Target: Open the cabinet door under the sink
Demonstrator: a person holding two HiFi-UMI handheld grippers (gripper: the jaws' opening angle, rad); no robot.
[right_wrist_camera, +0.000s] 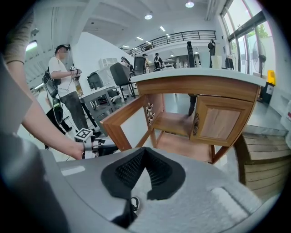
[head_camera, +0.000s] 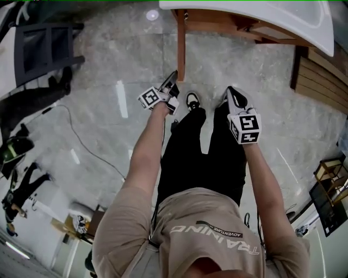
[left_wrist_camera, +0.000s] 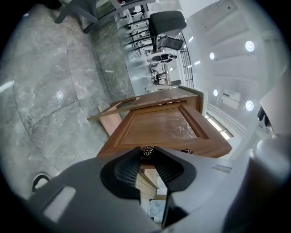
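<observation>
The wooden cabinet door (head_camera: 180, 43) under the white sink counter (head_camera: 261, 13) stands swung out, edge-on in the head view. In the left gripper view its panel (left_wrist_camera: 159, 125) fills the middle, and its round dark knob (left_wrist_camera: 147, 150) sits right between the tips of my left gripper (left_wrist_camera: 146, 155). The jaws are a little apart and the pads do not visibly press on the knob. My right gripper (right_wrist_camera: 144, 151) hangs shut and empty, well back from the cabinet. Its view shows the open door (right_wrist_camera: 122, 123), the closed right door (right_wrist_camera: 223, 123) and my left gripper (right_wrist_camera: 88, 136).
A slatted wooden platform (head_camera: 321, 76) lies right of the cabinet. A black chair frame (head_camera: 43, 51) and a cable (head_camera: 81, 141) are on the marble floor at left. A person (right_wrist_camera: 63, 86) stands behind, near desks and office chairs (left_wrist_camera: 166, 22). My own shoes (head_camera: 192, 100) are just below the door.
</observation>
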